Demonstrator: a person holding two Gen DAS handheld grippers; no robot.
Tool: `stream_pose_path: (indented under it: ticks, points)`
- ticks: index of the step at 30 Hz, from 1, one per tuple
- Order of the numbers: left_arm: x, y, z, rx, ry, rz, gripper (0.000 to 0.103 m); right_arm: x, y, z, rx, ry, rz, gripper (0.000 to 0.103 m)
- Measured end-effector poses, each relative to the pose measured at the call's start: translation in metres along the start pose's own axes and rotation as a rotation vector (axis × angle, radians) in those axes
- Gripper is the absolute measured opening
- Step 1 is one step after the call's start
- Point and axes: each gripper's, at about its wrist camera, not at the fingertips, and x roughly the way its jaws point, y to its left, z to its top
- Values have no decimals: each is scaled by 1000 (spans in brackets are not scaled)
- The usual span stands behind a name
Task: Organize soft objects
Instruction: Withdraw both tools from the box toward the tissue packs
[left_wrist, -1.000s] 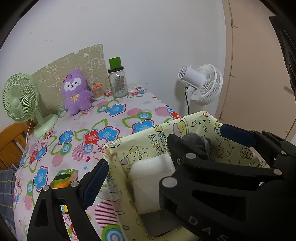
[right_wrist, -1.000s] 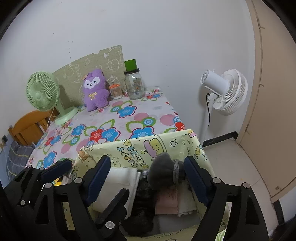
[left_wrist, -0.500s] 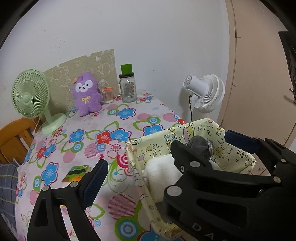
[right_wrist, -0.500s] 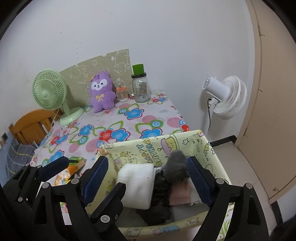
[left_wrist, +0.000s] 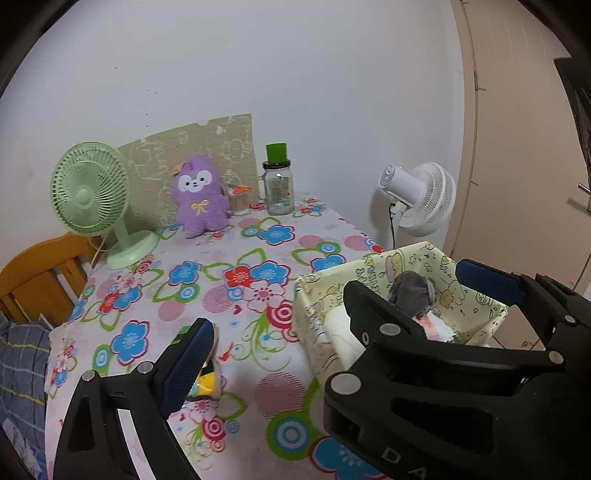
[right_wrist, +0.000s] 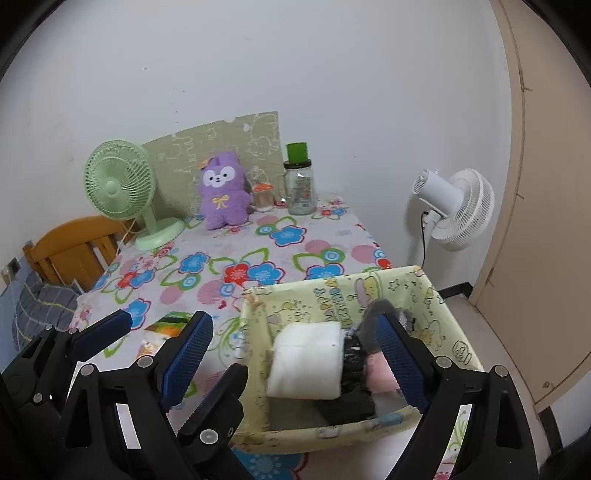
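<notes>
Judging by the yellow fabric bin at the tabletop's near right already holding folded soft items, both tongs, right tongs having just opened wider and left tongs wide, hold nothing, leaving the far purple plush unsorted.

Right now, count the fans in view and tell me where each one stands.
2. The green fan stands on the table's far left corner, beside the purple plush. The white fan stands off the table's right side, near the wall. Others may be out of view.
</notes>
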Motion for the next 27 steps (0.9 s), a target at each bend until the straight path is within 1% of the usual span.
stream_pose_path:
  ticks: [14,21,27]
  points:
    - [-17,35,-18,-21,-7,52,95,-4,45,-10,-38,-2,39,93]
    - [-15,55,-28,-38,3,76,96,4,66,-16,-54,7,58,93]
    - [-7,74,-35,-73,26,90,96,18,82,-21,-63,29,86,93]
